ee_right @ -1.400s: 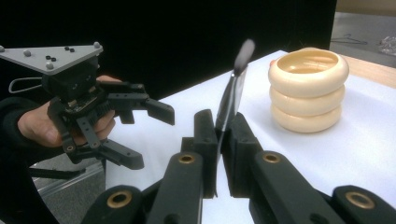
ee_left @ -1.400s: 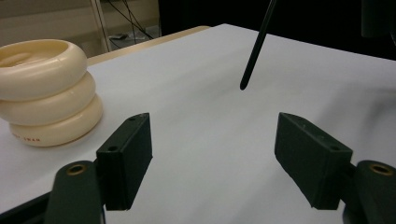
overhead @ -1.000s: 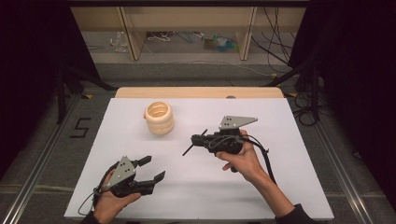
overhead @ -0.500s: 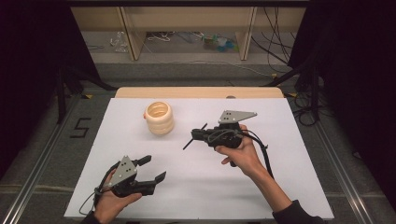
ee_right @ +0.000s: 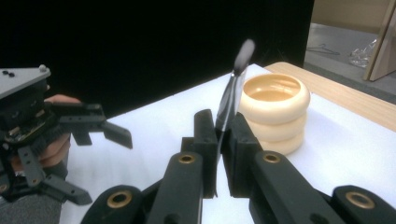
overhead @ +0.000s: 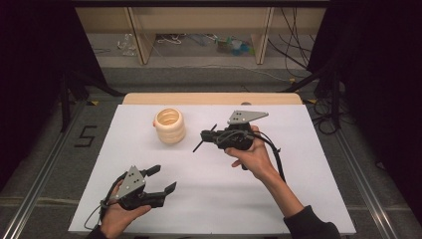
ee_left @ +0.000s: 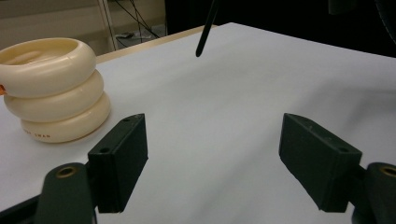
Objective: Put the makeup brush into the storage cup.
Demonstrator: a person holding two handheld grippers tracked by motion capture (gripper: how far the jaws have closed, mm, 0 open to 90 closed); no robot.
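Nearest the person, the left gripper [overhead: 160,180] rested low on the white table [overhead: 298,199], its jaws spread wide with nothing between them; they had just been opening a little further. Farther in, the right gripper [overhead: 205,140] was held above the table, its jaws closed tight on a thin black stick [ee_right: 229,100] with a rounded tip, which slanted out past the pads. Just beyond the stick's tip stood a cream ribbed holder [overhead: 169,125] of three stacked rings, upright, open at the top, near the table's far edge.
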